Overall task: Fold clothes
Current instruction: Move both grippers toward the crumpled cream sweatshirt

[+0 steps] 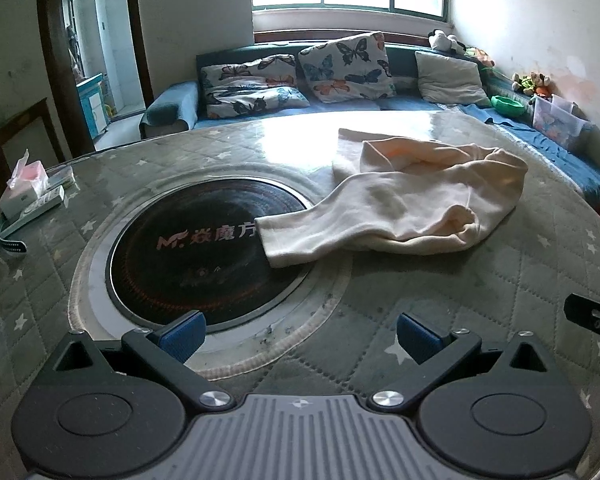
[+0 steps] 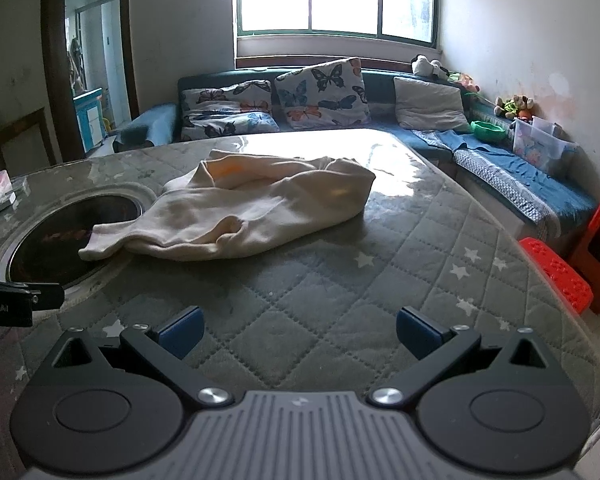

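The left gripper (image 1: pixel 298 338) is sitting in the lower middle of its own view, and its 2 blue fingertips (image 1: pixel 182 336) are standing wide apart, holding nothing. The right gripper (image 2: pixel 298 336) is showing the same pose in the lower middle of its view, with its 2 blue pads (image 2: pixel 416 336) spread wide and nothing between them. A black part of the right gripper is also appearing at the right edge of the left view, and a black part of the left gripper at the left edge of the right view.
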`<state>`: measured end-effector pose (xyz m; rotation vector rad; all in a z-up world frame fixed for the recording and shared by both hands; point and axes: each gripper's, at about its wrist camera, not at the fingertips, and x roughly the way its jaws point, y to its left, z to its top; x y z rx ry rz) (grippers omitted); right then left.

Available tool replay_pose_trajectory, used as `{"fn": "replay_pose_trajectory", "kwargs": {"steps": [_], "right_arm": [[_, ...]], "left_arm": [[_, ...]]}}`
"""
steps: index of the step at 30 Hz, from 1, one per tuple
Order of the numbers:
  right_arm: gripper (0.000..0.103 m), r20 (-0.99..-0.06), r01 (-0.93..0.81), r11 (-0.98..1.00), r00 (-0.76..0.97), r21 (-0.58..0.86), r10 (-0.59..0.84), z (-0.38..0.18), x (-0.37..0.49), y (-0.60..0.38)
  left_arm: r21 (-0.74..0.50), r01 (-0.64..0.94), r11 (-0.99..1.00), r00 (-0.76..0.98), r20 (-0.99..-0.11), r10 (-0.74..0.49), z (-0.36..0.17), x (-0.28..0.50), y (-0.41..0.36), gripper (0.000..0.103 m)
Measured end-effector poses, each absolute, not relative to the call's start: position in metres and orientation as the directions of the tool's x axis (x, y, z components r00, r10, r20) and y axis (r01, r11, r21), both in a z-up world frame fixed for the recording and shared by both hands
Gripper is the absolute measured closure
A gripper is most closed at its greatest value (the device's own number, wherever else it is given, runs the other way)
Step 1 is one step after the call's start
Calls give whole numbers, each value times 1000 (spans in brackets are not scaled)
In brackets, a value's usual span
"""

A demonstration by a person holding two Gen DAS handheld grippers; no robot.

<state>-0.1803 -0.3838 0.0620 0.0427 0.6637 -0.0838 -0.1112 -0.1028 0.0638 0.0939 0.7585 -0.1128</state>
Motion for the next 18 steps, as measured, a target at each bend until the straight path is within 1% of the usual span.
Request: {"fn": "replay_pose_trajectory", "kwargs": {"steps": [18], "right_arm": [[0,-630,75,997,775,18,-47,67,-166,-384]], "left_arm": [[52,142,988,689,-722,-61,65,-99,-115,0]]}}
